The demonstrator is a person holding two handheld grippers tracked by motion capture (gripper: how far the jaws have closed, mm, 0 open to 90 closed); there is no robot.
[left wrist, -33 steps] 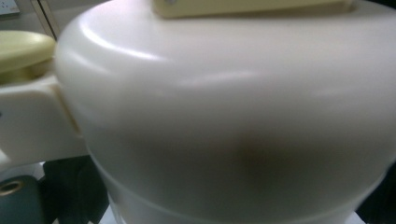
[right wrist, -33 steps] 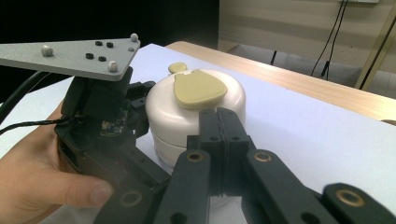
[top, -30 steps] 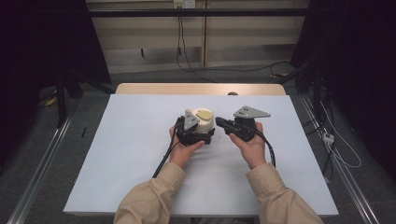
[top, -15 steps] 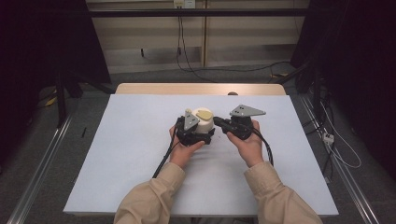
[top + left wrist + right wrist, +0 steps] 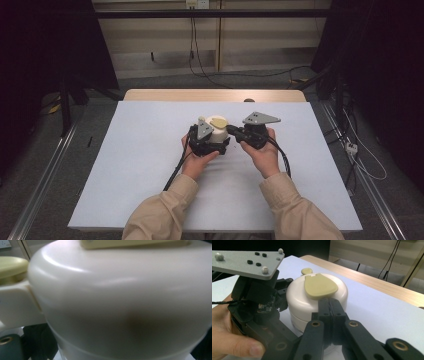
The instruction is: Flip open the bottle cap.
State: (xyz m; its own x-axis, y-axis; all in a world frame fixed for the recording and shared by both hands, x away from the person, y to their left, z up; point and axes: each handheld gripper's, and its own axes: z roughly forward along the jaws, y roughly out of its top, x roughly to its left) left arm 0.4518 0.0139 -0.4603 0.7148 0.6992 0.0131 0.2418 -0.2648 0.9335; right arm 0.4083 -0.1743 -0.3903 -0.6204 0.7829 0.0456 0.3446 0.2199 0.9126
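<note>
Pinching together, right hand-held gripper (image 5: pixel 329 305) touching cream container (image 5: pixel 317 298)

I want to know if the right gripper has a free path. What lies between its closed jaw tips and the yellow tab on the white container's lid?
Nothing: in the right gripper view, the right gripper meets the container just below the tab.
</note>
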